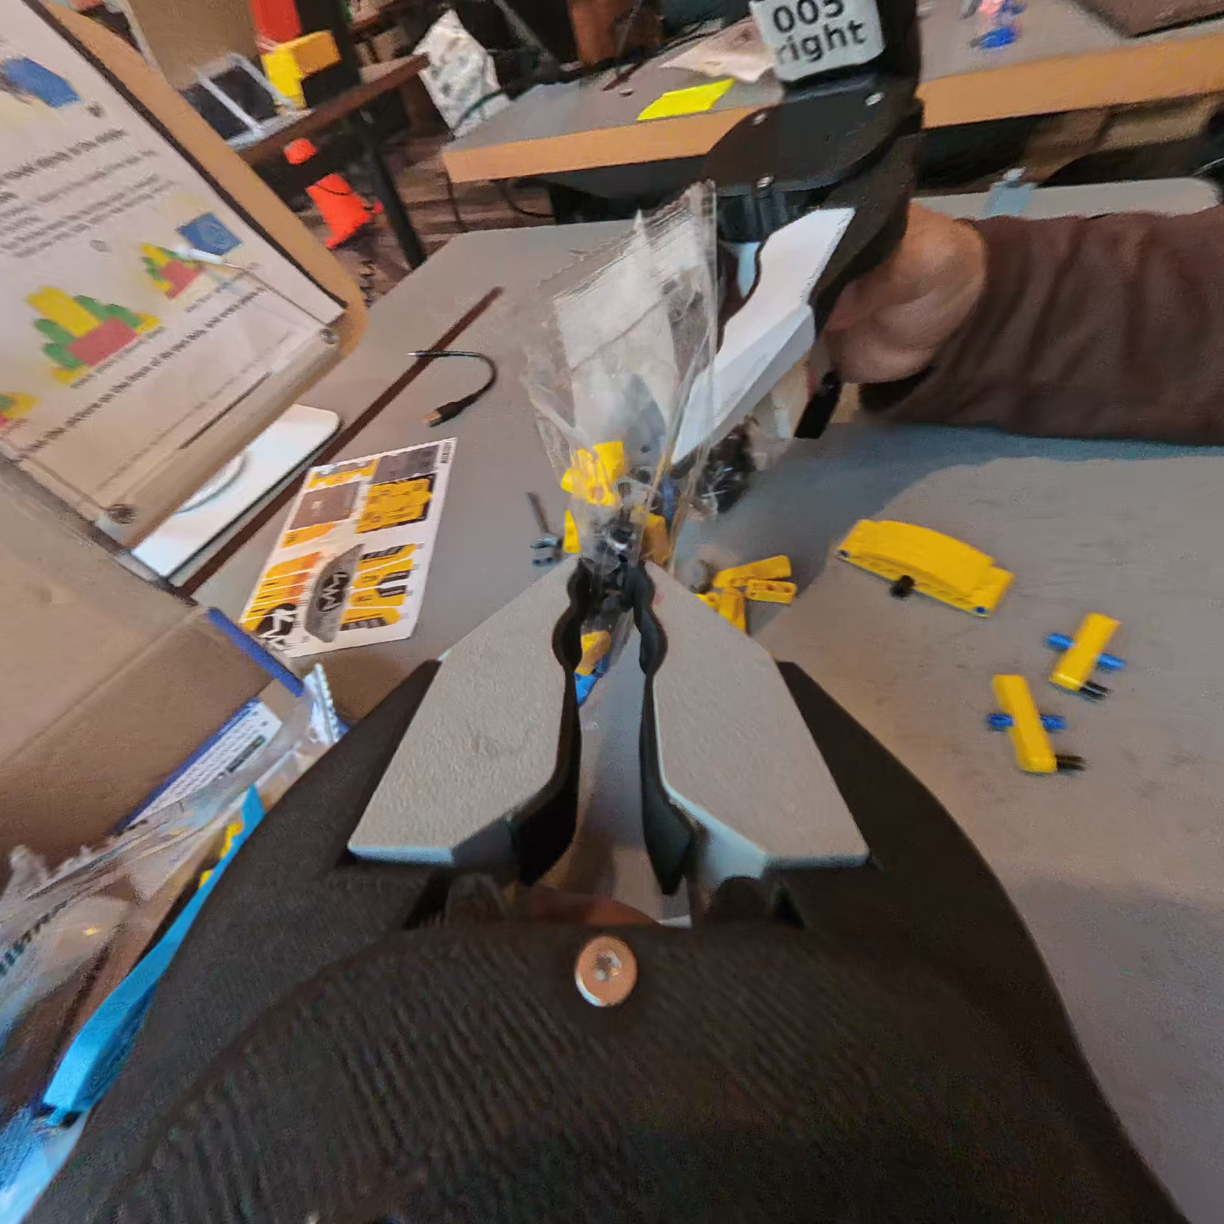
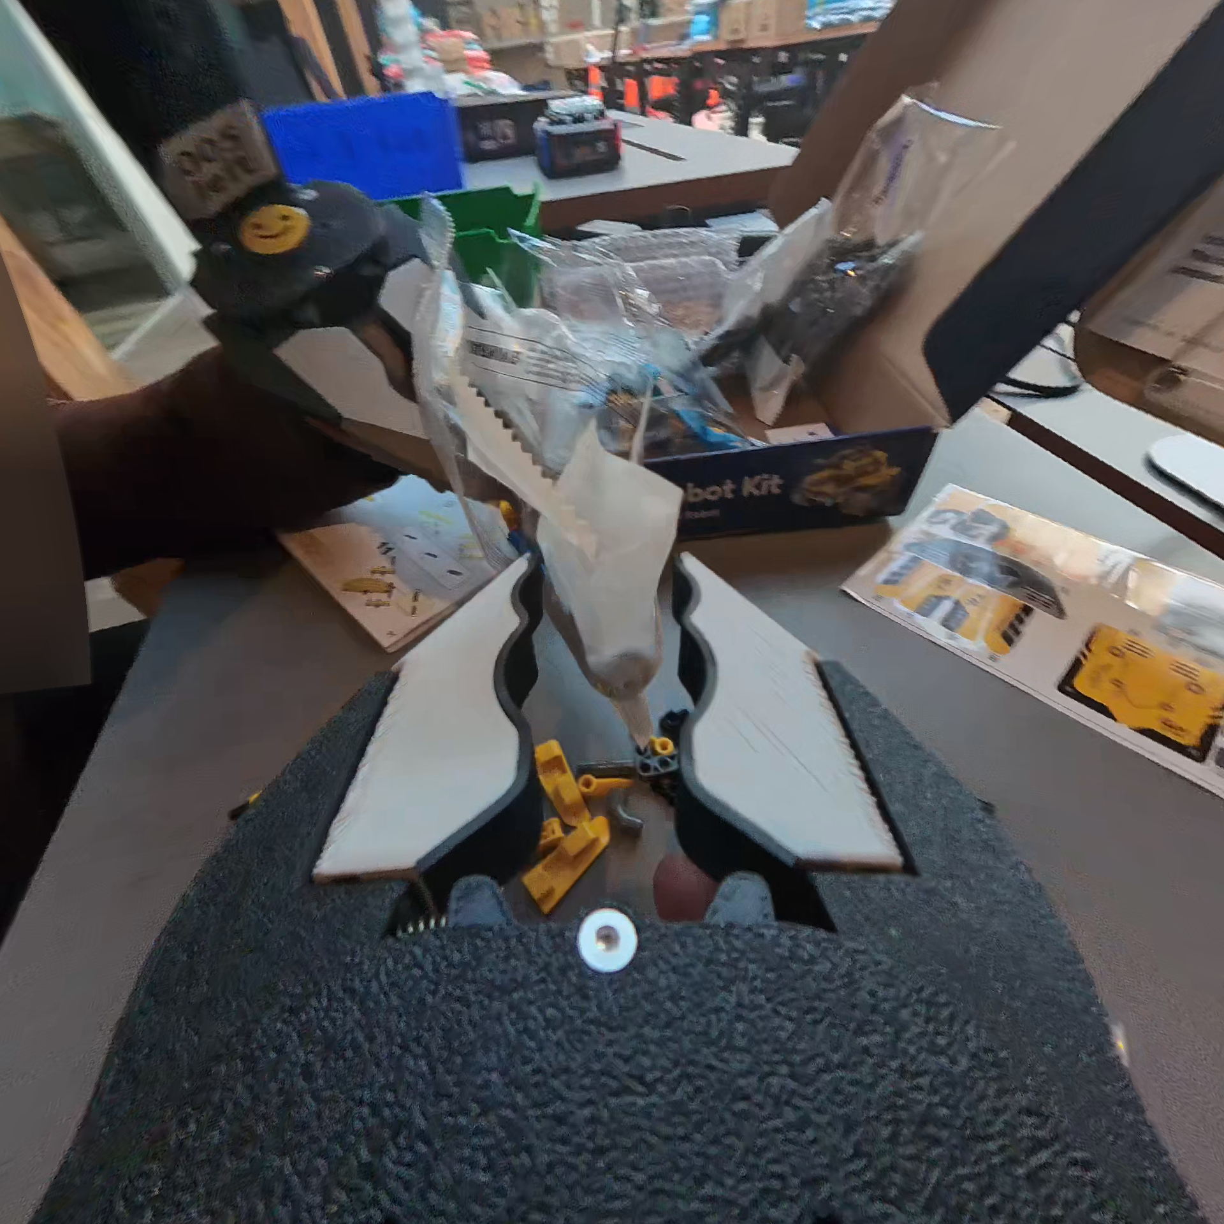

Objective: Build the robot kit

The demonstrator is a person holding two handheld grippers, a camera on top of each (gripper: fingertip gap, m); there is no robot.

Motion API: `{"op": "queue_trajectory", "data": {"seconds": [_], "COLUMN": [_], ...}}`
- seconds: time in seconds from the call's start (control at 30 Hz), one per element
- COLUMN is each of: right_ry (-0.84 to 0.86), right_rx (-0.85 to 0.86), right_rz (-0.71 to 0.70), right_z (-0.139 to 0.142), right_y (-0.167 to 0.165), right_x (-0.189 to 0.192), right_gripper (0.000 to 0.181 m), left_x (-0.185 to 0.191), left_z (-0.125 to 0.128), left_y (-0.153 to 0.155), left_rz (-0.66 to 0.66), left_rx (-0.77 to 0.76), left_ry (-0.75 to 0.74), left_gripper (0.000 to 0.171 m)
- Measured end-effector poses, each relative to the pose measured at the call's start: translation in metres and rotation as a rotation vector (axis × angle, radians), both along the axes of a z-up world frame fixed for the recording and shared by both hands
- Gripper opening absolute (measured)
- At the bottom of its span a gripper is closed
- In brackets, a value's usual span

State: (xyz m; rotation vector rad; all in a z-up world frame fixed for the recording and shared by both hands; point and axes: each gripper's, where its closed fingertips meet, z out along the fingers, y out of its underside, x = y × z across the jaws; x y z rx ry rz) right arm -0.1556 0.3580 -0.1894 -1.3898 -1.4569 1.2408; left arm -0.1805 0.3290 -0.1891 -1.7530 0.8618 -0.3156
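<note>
My left gripper (image 1: 608, 583) is shut on the lower end of a clear plastic bag (image 1: 629, 344) that holds small yellow and black building parts. The bag stands up from its tips. One white finger (image 1: 762, 331) of my right gripper lies against the bag's upper right side. In the right wrist view my right gripper (image 2: 606, 573) is open, and a corner of the bag (image 2: 596, 530) hangs between its jaws. The left gripper's white finger (image 2: 338, 364) holds the bag from the upper left. Loose yellow and grey parts (image 2: 563, 828) lie on the table under my right gripper.
On the grey table lie a curved yellow panel (image 1: 927, 563), two yellow beams with blue pins (image 1: 1023, 722), a sticker sheet (image 1: 351, 550), a black cable (image 1: 463, 384) and an instruction booklet (image 2: 397, 569). An open kit box (image 2: 795, 483) holds more bags. A picture board (image 1: 132, 265) stands at left. The left gripper's tips are roughly 5 cm from the right gripper's.
</note>
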Motion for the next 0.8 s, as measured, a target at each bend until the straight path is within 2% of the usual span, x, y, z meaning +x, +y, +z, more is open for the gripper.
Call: {"op": "queue_trajectory", "data": {"seconds": [0.1,0.17,0.33,0.47,0.63,0.8], "right_ry": [0.028,0.017,-0.005,-0.050,-0.110,-0.157], "right_rx": [0.029,0.070,0.077,0.103,0.143,0.187], "right_rz": [0.088,0.072,-0.035,-0.174,-0.352,-0.404], "right_z": [0.006,0.004,0.001,-0.008,-0.021,-0.032], "right_y": [-0.020,-0.020,0.000,0.025,0.056,0.061], "right_x": [0.000,-0.001,-0.002,-0.001,0.003,-0.001], "right_gripper": [0.020,0.018,0.014,0.013,0.010,0.007], "left_x": [0.000,0.000,-0.007,-0.015,-0.022,-0.030], "left_z": [0.004,0.003,-0.002,0.002,0.013,0.014], "left_y": [-0.004,-0.003,0.007,0.012,0.016,0.021], "left_rz": [-0.018,-0.013,0.067,0.119,0.165,0.217], "left_rx": [-0.011,-0.023,-0.033,-0.043,-0.014,-0.005], "left_ry": [-0.022,-0.031,-0.028,-0.069,-0.113,-0.119], "left_gripper": [0.009,0.009,0.014,0.026,0.026,0.026]}}
